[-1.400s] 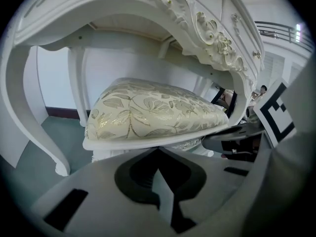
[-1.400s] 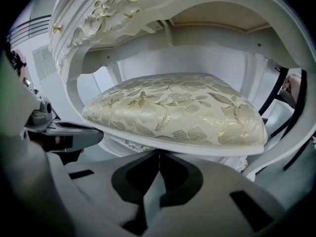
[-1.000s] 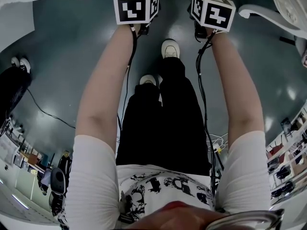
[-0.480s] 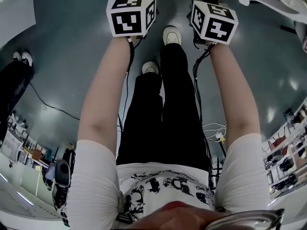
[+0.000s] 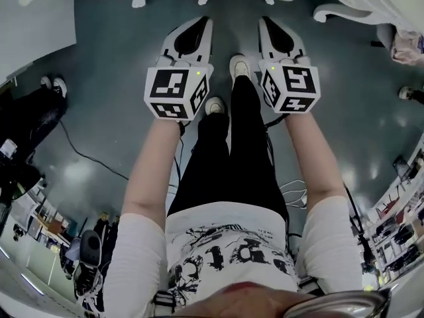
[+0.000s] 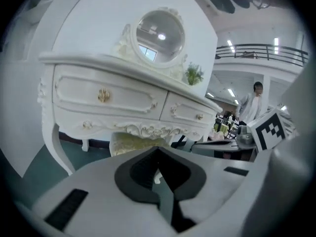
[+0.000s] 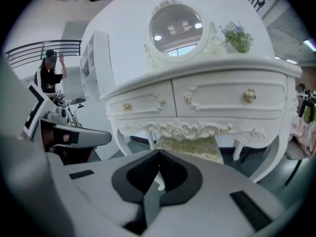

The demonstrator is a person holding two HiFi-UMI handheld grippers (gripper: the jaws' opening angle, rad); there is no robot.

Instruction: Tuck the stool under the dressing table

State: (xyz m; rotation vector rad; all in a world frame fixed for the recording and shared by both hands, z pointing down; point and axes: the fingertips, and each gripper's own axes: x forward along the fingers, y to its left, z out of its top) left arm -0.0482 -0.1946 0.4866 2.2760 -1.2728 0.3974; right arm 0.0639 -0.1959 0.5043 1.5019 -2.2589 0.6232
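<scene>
Nothing reads clearly: the shirt (image 5: 228, 254) at six o'clock bears illegible black print; the marker cubes (image 5: 175, 93) carry only patterns.

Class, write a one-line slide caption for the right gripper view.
Shut right gripper faces a white dressing table, round mirror on top, cushioned stool showing under it.

left gripper (image 5: 202, 25), right gripper (image 5: 267, 25): white shells, black padded insets | marker cubes (image 5: 173, 93) at their rear: white, black square patterns, a small green light each | black cables (image 5: 179, 152) trailing back from the cubes | wearer: short white sleeves (image 5: 132, 257), white shirt (image 5: 228, 254) with black print, black trousers (image 5: 232, 171), white shoes (image 5: 240, 65)
</scene>
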